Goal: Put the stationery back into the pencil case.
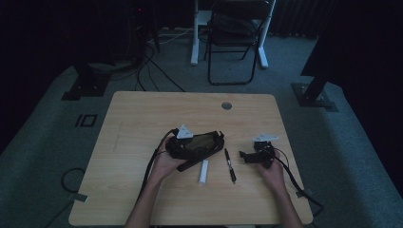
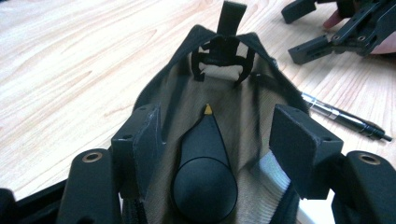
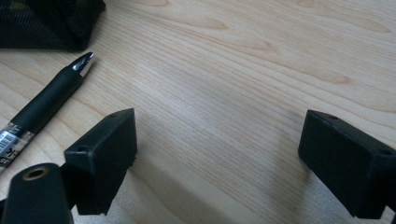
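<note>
A black zip pouch (image 1: 209, 140) lies open at the middle of the wooden table (image 1: 142, 114), its tan lining (image 2: 187, 88) showing. My left gripper (image 1: 194, 145) reaches into its mouth. Its jaws stand open (image 2: 217, 123) on either side of a black marker with a yellow tip (image 2: 205, 172), which lies in the pouch with gaps to both pads. A black pen (image 1: 230, 165) (image 2: 345, 119) (image 3: 46, 100) lies right of the pouch, and a white stick (image 1: 203, 172) lies in front of it. My right gripper (image 1: 246, 156) (image 2: 303, 30) (image 3: 215, 144) rests open on the table beside the pen, holding nothing.
A round cable hole (image 1: 226, 105) sits near the table's far edge. Behind the table stands a folding chair (image 1: 235, 38) next to a white desk leg (image 1: 195, 33). Cables (image 1: 152, 66) run over the floor at the left.
</note>
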